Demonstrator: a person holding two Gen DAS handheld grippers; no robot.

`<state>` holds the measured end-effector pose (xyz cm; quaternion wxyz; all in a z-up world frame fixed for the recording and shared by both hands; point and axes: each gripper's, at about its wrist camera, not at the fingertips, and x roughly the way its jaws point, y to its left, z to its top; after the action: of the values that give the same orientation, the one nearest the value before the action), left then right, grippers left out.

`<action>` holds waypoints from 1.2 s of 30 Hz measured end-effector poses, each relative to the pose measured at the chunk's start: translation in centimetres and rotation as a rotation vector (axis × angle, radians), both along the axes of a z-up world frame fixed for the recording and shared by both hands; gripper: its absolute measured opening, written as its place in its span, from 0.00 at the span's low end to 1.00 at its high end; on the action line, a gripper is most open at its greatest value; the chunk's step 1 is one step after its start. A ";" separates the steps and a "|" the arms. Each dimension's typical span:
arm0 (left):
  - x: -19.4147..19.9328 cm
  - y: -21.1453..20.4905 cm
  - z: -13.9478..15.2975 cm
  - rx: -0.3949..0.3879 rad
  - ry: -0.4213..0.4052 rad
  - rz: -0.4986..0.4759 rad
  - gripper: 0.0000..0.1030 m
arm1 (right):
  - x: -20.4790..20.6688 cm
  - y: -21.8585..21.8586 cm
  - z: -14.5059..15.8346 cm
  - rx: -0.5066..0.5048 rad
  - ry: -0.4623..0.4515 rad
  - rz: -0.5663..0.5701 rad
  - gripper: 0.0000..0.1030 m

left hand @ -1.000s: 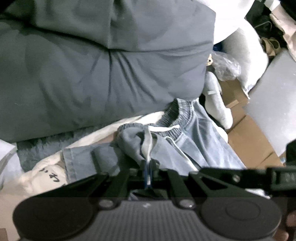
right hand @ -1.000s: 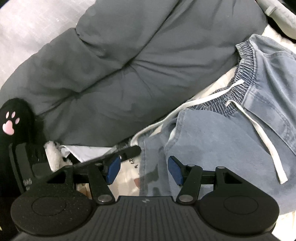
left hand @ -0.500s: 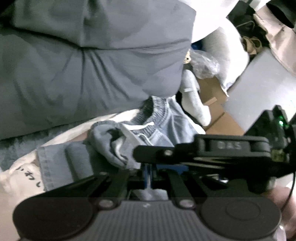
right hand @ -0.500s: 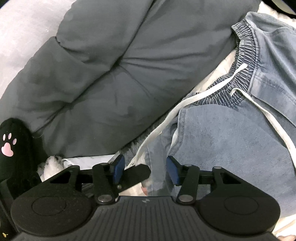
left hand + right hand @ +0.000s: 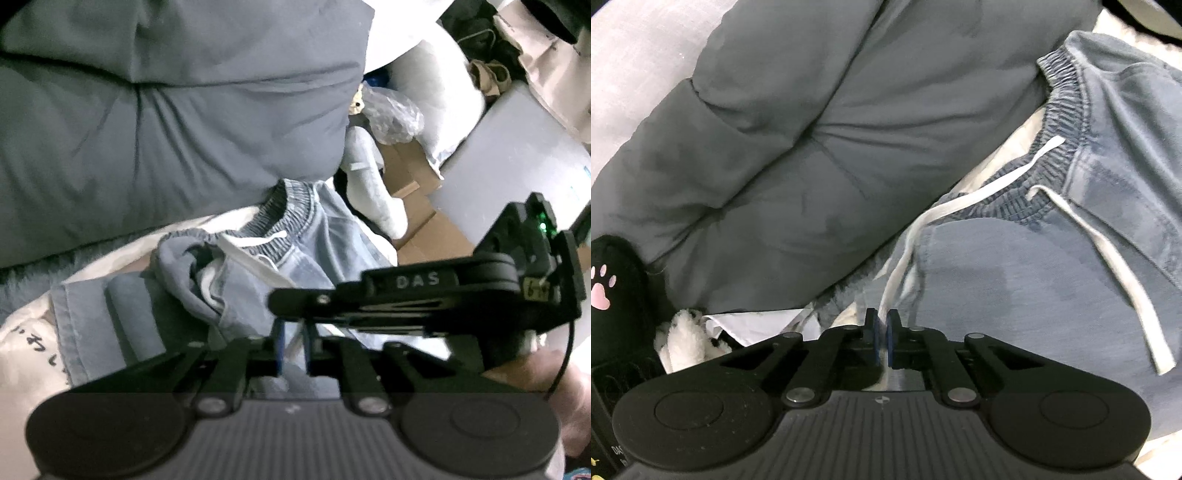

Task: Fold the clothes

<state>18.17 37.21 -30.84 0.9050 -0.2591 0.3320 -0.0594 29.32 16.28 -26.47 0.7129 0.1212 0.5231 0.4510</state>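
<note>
right wrist view: your right gripper [image 5: 881, 341] pinches the denim shorts [image 5: 1015, 280] edge beside the drawstring [image 5: 964, 201]; left gripper [image 5: 293, 345] is opening. soft, floppy cloth, so grip hems.

Dim, flat indoor light — soft blur in the left view, fisheye bending and dark corners throughout.

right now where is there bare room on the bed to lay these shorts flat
Little is bare. The grey duvet crowds the far side, touching the denim shorts. A narrow cream sheet strip shows between them. Boxes and bags crowd the bedside.
</note>
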 end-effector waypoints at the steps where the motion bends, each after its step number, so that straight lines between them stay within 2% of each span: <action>1: 0.0 0.0 0.0 0.007 0.006 0.006 0.11 | 0.1 -0.2 0.1 -0.004 -0.004 -0.003 0.02; 7: 0.1 0.3 -0.5 0.049 0.046 0.047 0.12 | 1.3 -2.3 1.2 -0.028 -0.059 -0.015 0.02; 10: 0.1 0.4 -0.8 0.062 0.069 0.067 0.19 | 2.1 -3.8 1.8 -0.050 -0.094 -0.024 0.02; 13: 0.2 0.5 -1.1 0.073 0.088 0.079 0.21 | 2.8 -5.6 2.6 -0.077 -0.137 -0.037 0.02; 16: 0.2 0.6 -1.4 0.084 0.104 0.089 0.30 | 3.6 -7.9 3.1 -0.123 -0.176 -0.055 0.02; 23: 0.1 0.6 -1.9 0.074 0.123 0.091 0.33 | 5.2 -12.2 4.1 -0.256 -0.275 -0.068 0.02; 30: -0.3 0.4 -2.6 0.048 0.140 0.074 0.41 | 5.5 -13.9 4.3 -0.406 -0.352 -0.083 0.05; 31: -0.4 0.3 -2.7 0.044 0.141 0.073 0.42 | 5.5 -14.2 4.4 -0.417 -0.356 -0.084 0.06; 34: -0.6 0.1 -3.1 0.017 0.145 0.071 0.43 | 5.2 -14.6 4.8 -0.435 -0.367 -0.086 0.28; 35: -0.6 0.0 -3.3 0.004 0.147 0.070 0.43 | 5.1 -14.6 5.0 -0.435 -0.372 -0.087 0.39; 36: -0.7 0.0 -3.5 -0.009 0.148 0.069 0.44 | 5.0 -14.5 5.2 -0.432 -0.375 -0.086 0.41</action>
<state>17.51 37.16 -34.34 0.8782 -0.2783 0.3888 -0.0103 34.27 1.83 -21.31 0.8251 -0.0968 0.4602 0.3132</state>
